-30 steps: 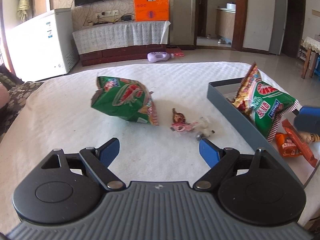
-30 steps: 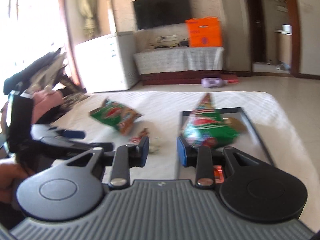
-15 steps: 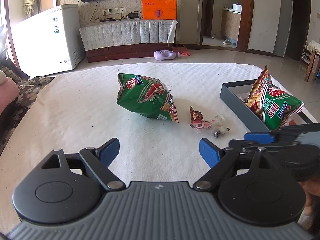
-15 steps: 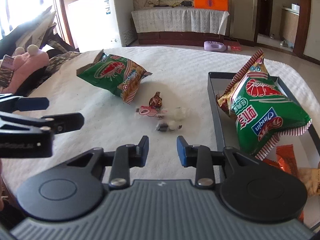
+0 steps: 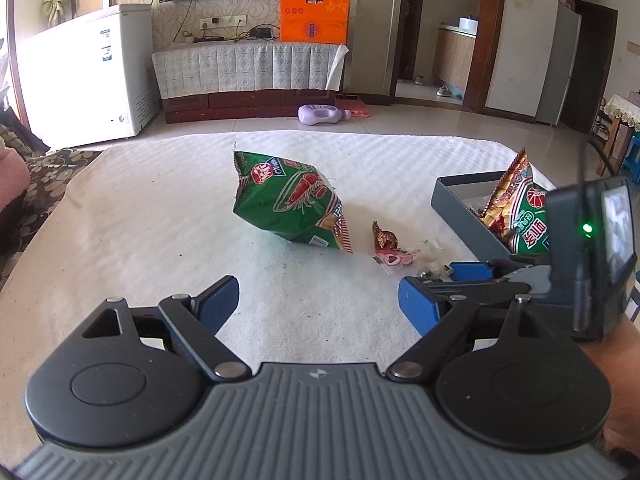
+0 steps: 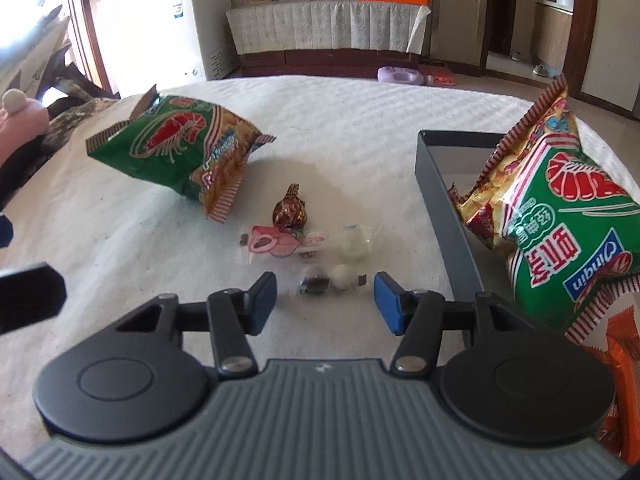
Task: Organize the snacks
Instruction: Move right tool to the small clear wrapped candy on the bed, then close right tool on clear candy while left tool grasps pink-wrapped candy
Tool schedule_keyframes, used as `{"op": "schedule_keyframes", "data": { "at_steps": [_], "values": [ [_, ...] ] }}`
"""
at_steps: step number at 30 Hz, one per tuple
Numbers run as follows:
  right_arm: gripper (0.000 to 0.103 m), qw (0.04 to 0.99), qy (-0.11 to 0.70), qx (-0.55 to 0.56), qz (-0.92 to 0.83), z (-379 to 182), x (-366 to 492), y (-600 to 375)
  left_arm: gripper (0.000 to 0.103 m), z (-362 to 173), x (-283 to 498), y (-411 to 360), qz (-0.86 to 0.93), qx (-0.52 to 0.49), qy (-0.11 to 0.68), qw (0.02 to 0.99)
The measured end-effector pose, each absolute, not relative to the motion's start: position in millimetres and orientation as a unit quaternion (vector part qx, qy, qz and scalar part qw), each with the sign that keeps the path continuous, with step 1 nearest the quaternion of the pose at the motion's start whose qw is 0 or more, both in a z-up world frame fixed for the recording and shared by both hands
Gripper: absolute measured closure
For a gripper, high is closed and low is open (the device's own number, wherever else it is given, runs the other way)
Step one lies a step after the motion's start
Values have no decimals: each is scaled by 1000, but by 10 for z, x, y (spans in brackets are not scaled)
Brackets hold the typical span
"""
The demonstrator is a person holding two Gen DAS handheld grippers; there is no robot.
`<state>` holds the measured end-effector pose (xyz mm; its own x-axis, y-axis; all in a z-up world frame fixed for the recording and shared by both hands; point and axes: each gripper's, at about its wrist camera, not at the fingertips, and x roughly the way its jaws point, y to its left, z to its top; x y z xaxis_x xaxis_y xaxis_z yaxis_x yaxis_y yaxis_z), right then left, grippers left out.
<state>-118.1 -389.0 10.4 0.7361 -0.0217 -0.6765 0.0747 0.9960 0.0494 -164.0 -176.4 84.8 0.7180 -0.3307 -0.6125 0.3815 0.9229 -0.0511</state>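
At the right edge of the right wrist view, one green shrimp-chip bag (image 6: 560,216) already stands in the grey tray (image 6: 436,200), with an orange packet (image 6: 624,360) below it — so the sorting looks partly done. Left on the white bench (image 6: 360,120) are a second green bag (image 6: 180,148) at upper left and a cluster of small candies (image 6: 304,236) at centre. The right gripper (image 6: 325,304) hovers low over the nearest candies; its jaws are opening, nothing pinched between them yet. The left gripper (image 5: 318,300) hangs lower in its own frame, jaws wide and empty — well short of the second bag.
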Motion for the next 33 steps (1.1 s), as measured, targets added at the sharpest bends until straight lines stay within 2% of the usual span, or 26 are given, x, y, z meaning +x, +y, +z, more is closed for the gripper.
{"op": "schedule_keyframes", "data": {
  "at_steps": [1,4,11,21,28,33],
  "values": [
    [64,930,365,37,-16,116,-1197,-3902,13,853,-1633,-1761,-192,36,323,926],
    [69,929,368,36,-1,138,-1263,-3947,13,860,-1626,-1784,-195,30,323,926],
    [70,926,372,53,28,283,-1485,-4035,13,833,-1661,-1886,-199,55,319,925],
    [69,911,408,19,56,321,-1966,-4111,14,713,-1528,-2320,-247,76,307,916],
    [70,910,410,35,55,324,-2066,-4314,19,620,-1322,-2723,-311,97,284,902],
    [69,904,421,21,69,280,-2041,-4241,20,501,-1157,-2939,-420,98,265,862]
  ]
}}
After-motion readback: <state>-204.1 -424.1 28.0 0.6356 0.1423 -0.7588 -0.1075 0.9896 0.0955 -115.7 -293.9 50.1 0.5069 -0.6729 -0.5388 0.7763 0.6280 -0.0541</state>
